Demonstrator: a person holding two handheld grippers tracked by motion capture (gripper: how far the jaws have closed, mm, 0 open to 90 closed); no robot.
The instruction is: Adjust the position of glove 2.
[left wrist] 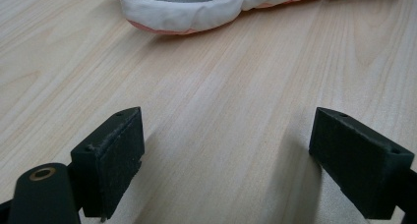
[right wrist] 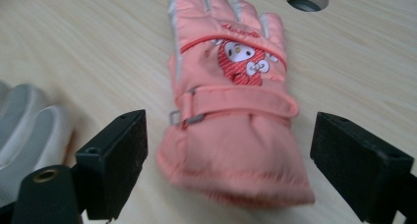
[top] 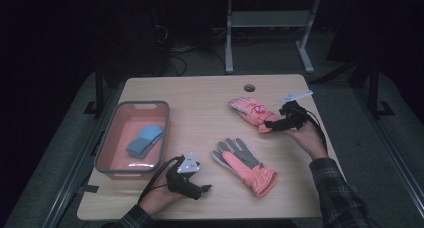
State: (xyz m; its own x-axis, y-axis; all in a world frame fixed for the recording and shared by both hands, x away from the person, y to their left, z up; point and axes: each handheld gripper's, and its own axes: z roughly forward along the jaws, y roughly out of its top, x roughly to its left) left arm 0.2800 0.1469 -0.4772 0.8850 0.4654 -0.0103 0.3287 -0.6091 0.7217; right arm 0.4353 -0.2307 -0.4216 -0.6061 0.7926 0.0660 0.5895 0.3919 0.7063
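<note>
- At the table's far right, your right gripper [right wrist: 231, 150] stood wide open, empty, the pink glove's [right wrist: 231, 111] cuff between its jaws, fingers pointing away.
- Your left gripper [left wrist: 226, 160], likewise wide, faced bare wood near the other glove [top: 245, 165].

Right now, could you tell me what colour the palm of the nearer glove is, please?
The nearer glove has a grey palm with white finger edges and a salmon-pink cuff, best seen in the high view.
</note>
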